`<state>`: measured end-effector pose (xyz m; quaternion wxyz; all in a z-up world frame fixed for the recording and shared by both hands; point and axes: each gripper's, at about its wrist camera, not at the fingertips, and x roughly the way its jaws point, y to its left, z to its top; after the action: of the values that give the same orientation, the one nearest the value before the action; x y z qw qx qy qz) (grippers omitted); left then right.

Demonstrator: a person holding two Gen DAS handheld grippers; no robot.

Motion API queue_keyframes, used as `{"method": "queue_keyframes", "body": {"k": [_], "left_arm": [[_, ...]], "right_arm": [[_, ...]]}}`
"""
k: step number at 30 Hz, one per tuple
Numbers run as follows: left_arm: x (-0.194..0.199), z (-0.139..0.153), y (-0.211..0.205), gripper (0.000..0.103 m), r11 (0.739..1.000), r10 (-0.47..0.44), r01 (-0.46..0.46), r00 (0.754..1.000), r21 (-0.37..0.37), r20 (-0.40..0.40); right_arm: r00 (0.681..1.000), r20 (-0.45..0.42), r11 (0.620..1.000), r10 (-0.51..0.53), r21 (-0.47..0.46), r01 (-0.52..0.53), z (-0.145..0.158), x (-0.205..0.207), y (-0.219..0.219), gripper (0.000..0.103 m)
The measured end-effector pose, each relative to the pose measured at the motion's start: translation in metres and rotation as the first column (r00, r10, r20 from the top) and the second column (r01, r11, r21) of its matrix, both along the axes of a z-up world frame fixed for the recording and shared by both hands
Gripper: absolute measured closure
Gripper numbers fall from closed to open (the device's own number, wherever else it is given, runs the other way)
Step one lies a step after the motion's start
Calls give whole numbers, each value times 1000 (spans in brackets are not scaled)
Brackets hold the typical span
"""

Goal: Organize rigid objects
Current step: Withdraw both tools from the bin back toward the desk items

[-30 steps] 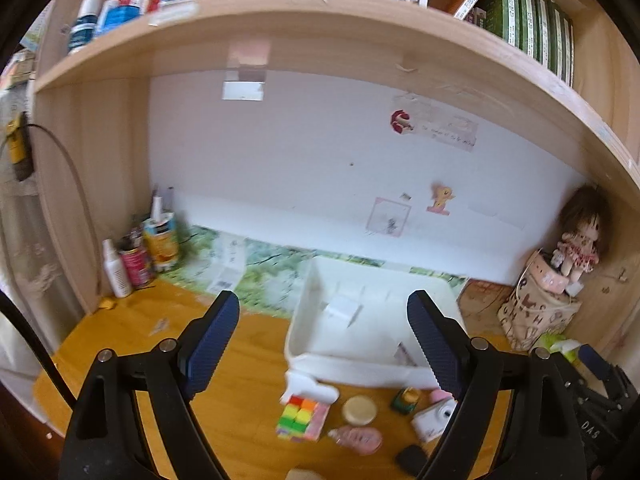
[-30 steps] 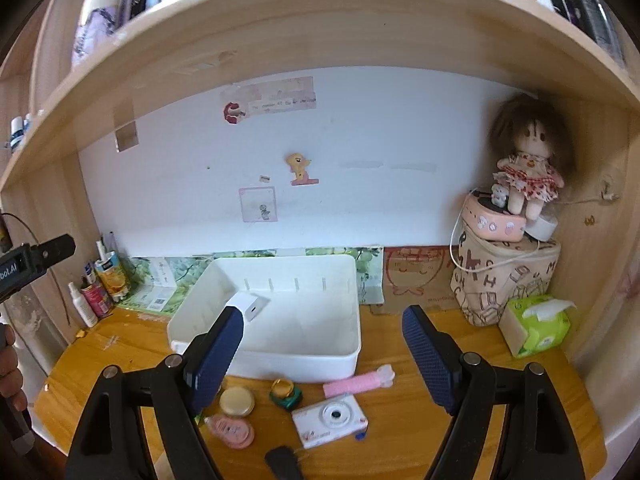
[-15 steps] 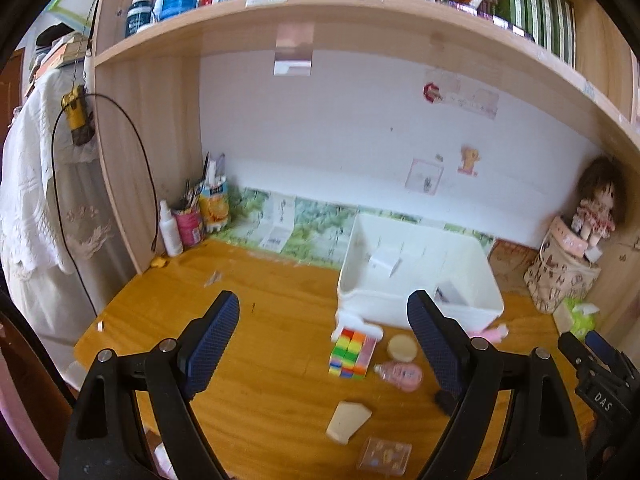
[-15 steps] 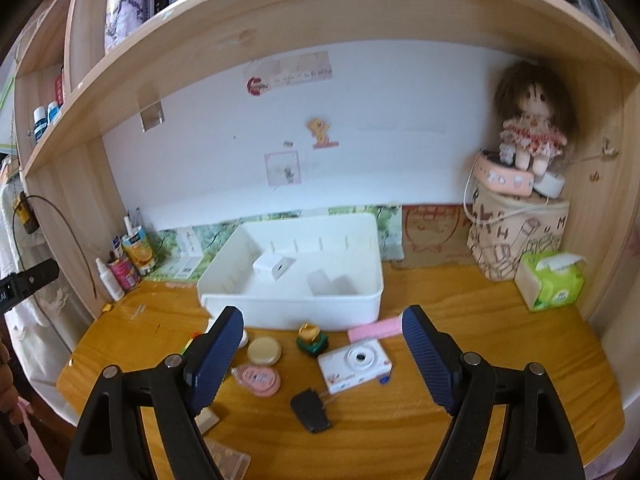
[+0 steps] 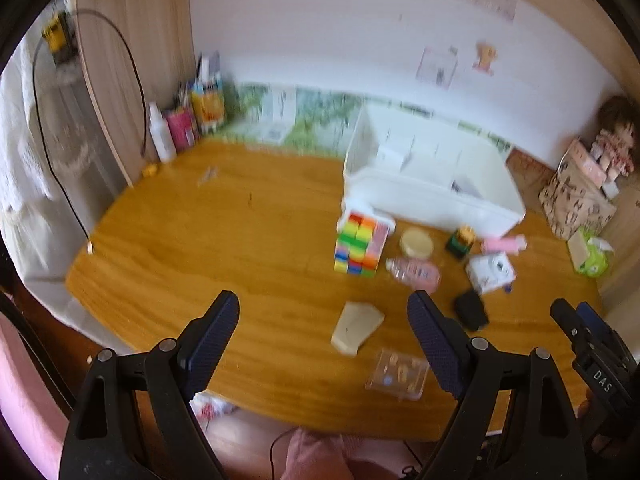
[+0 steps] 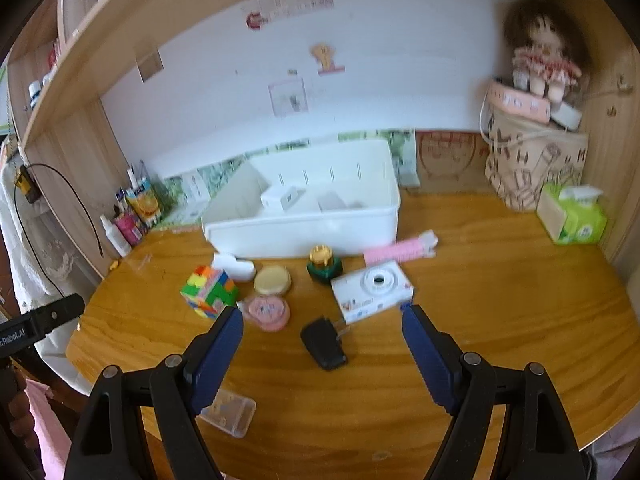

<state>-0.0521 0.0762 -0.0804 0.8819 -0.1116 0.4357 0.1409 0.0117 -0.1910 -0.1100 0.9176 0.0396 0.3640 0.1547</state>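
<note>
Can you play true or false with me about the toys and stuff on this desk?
1. The white toy camera lies inside the white plastic bin. False: it lies on the wooden desk, in front of the bin.
2. The colourful puzzle cube stands on the desk. True.
3. The right gripper holds the black plug adapter. False: it is open and holds nothing.
4. A rag doll sits on the patterned bag. True.
5. The left gripper is open. True.

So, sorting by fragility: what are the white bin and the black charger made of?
White bin: apparently plastic, smooth and semi-matte, with thin moulded walls and rounded corners. Black charger: likely hard matte plastic; its metal prongs glint.
</note>
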Motion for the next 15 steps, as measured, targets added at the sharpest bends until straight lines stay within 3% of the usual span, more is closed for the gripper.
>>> {"method": "queue_keyframes", "body": {"k": [11,15], "left_arm": [[18,-62,-2,15,998,-35,22,975,-63,-219],[27,-76,-3,15,995,-63,42,964,-87,-258]], "right_arm": [[989,-141,996,49,-61,-58,-59,1,12,21],[979,-182,992,92,-65,-105,-75,-1,21,21]]}}
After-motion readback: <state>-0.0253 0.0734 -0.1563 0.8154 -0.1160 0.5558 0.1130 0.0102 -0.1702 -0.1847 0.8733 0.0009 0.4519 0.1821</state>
